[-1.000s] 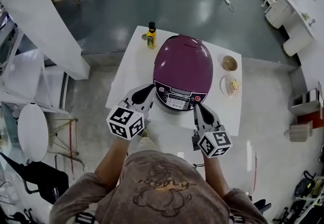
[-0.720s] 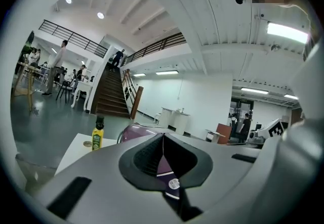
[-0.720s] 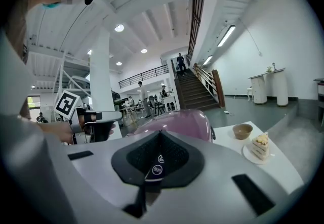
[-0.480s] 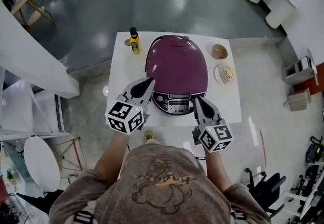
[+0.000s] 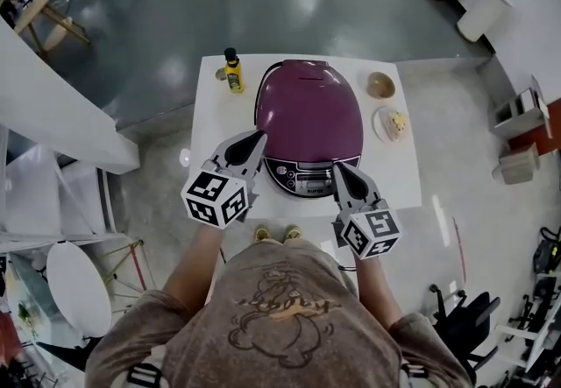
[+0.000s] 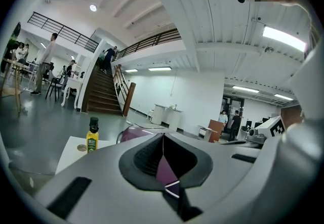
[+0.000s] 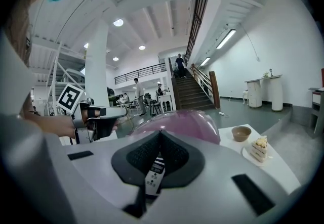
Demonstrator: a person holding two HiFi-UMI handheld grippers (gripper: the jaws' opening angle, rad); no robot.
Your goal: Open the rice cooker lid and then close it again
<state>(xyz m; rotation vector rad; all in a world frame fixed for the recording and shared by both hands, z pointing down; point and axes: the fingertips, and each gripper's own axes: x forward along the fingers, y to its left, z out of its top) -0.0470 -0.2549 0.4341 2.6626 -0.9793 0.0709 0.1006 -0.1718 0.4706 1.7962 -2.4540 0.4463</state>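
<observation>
Two items of handling gear, both empty: the left tongs (image 5: 259, 136) have their jaws pressed together with nothing between them, and the right tongs (image 5: 338, 170) are likewise closed on nothing. One rice cooker (image 5: 308, 119) stands directly ahead of both tongs on a white bench (image 5: 209, 115). Its front lies between the two tips. The left tip is just beside the front left flank and the right tip is near the right end of the control panel (image 5: 306, 176); whether either touches cannot be told. One lid (image 5: 309, 102) is a glossy plum-purple dome, down and seated, with no gap visible at the seam and a flat inset at its far end. The panel is a dark curved band with a small display and buttons, their print too small to read. Beyond the left tongs stands a yellow bottle (image 5: 232, 71). Beyond the right tongs are a brown bowl (image 5: 379, 85) and a plate (image 5: 392, 125) bearing a piece of cake. Step in hand, as judged: lining up on the cooker's front with the lid not raised. The next move probably calls for a closed tip pressing the lid release, likely at the front edge above the panel, though no view shows the catch clearly.
</observation>
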